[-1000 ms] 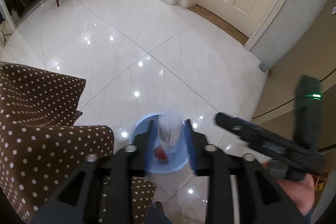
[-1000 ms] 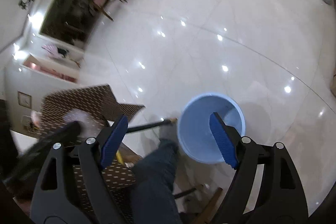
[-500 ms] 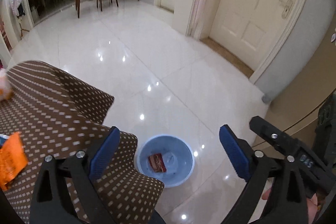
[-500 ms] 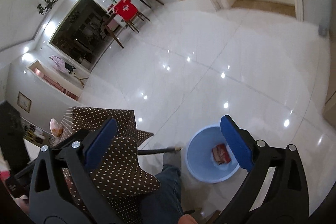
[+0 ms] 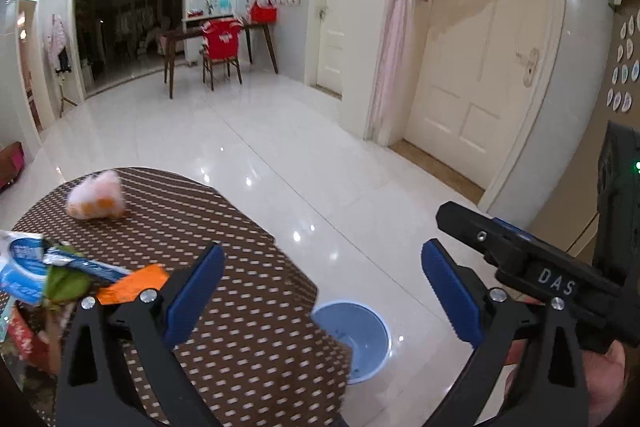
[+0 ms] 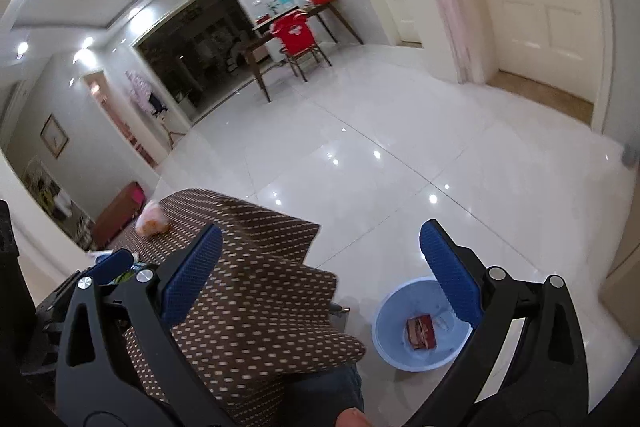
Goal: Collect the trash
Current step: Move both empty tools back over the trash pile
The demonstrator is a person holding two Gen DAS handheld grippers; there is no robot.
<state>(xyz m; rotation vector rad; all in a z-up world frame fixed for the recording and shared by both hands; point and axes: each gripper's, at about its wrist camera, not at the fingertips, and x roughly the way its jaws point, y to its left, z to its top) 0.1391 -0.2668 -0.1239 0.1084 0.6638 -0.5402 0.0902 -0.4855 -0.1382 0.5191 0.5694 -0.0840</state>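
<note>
Two grippers: both raised above the table, both spread wide and carrying nothing.
Wrapper pile (image 5: 48, 279): at the left edge of the tabletop, a blurred heap of blue-white, green and orange packets, touching or overlapping one another.
Orange packet (image 5: 134, 283): the nearest piece of the heap, just left of the left gripper's near finger, long axis running roughly left to right.
Pink-and-orange wad (image 5: 96, 197): alone toward the far edge of the tabletop (image 5: 248, 307), well apart from the heap.
Left gripper (image 5: 320, 291): wide open, empty, pointing over the right-hand edge of the cloth; the heap lies to its left and slightly below.
Right gripper (image 6: 320, 275): wide open, empty, hanging between the table's corner and the bin.
Bin (image 6: 390, 323): pale blue, on the floor just off the tabletop's right corner, a red carton (image 6: 420, 333) lying inside.
Nearer hand: the left, by my judgement; it needs to swing left and down onto the orange packet.
</note>
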